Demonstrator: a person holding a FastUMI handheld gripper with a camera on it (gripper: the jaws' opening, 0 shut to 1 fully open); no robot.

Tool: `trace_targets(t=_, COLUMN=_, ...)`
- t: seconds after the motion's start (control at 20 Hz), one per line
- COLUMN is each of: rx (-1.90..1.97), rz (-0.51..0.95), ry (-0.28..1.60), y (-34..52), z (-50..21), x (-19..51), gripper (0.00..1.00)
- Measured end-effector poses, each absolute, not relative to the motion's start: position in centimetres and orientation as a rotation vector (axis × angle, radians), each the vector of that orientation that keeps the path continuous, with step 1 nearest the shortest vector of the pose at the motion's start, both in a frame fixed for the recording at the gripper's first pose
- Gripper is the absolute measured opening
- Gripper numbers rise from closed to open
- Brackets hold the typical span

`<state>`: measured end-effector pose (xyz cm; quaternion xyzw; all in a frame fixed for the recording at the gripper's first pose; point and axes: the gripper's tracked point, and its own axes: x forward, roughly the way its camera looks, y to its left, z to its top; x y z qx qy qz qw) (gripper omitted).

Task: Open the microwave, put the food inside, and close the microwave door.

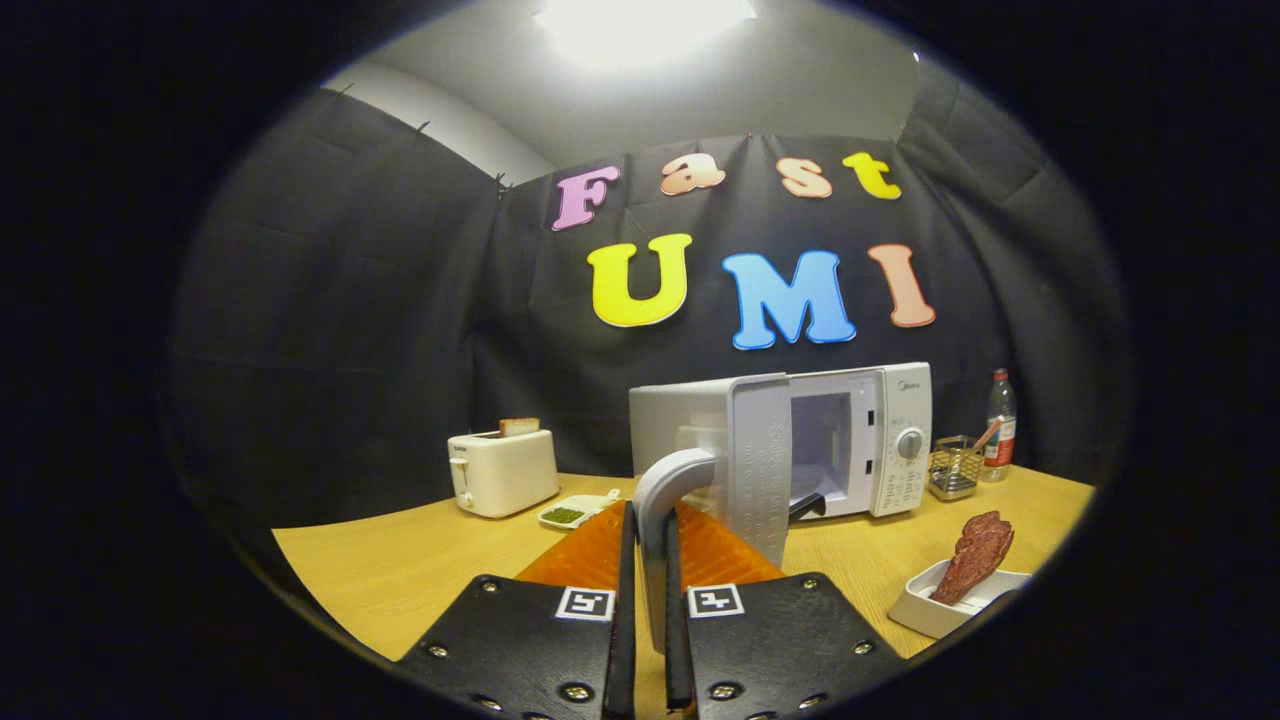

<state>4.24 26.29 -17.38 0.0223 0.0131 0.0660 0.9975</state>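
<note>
Between the two fingers of the claw (650, 600) stands the grey handle (668, 500) of the microwave door (757, 465), and the fingers are pressed in on it from either side, pinching it along its upright length. That handle runs roughly straight up and down, curving over at its top to join the door, so the grip lies across its short width and not along it.

The door is swung well out toward the claw, edge-on just ahead and a little right of the fingertips, and past it the pale cavity of the microwave (840, 440) stands open. Its hinge side lies on the left, beyond the fingers, so the door's free edge moves toward the claw on an arc.

The food (978, 555), a dark reddish piece, leans in a white dish (935, 605) on the wooden table (400, 570), well off to the right of the claw and nearer than the microwave. I judge the opening about done; next comes letting go of the handle and reaching right for the dish, clear of the door's edge.
</note>
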Motion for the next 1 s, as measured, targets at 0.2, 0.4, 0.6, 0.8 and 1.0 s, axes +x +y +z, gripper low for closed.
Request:
trace_targets(t=0.2, rx=0.02, rz=0.192, ry=0.015, y=33.3, z=-18.4, x=1.8, gripper=0.12)
trace_targets(t=0.4, rx=0.061, rz=0.309, ry=0.032, y=37.6, z=-18.0, x=-0.2, gripper=0.12)
trace_targets(t=0.6, rx=0.098, rz=0.395, ry=0.053, y=38.7, z=-17.2, x=-2.1, gripper=0.12)
trace_targets(t=0.8, rx=0.1, rz=0.489, ry=0.046, y=35.6, z=-15.2, x=-2.7, gripper=0.25)
trace_targets(t=1.0, rx=0.075, rz=0.51, ry=0.108, y=28.6, z=-16.0, x=-1.8, gripper=0.74)
